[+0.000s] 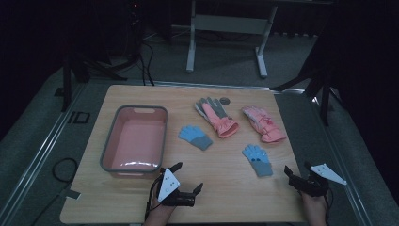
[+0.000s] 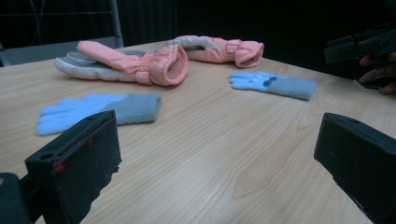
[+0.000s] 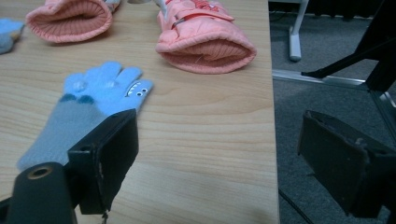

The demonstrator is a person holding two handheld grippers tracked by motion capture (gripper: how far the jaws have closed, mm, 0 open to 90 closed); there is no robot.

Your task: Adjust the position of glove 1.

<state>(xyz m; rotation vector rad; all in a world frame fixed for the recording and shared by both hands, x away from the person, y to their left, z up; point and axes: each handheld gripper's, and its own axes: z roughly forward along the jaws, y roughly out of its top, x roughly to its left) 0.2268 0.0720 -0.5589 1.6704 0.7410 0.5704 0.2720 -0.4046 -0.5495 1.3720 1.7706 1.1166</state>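
- both grippers hover low at the near edge of the table [image 1: 235,197], jaws spread wide with nothing between them: left gripper [image 1: 189,178], right gripper [image 1: 297,169].
- nearest the right one lies a small blue glove [image 1: 258,160]; its twin [image 1: 195,137] sits nearer the pink basin [image 1: 109,141].
- right gripper hangs half over the table edge, so a low reach could clip the wood.
- thin knit lying flat: the jaws may skate over it or push it along.
- two padded pink gloves [image 1: 219,117] beyond could snag a long reach.

Lab-like recording room: dark curtained surround, grey carpet [image 1: 226,66], wooden table [image 1: 235,183] inside metal frame, white desk legs [image 1: 190,42], floor cables [image 1: 146,66].
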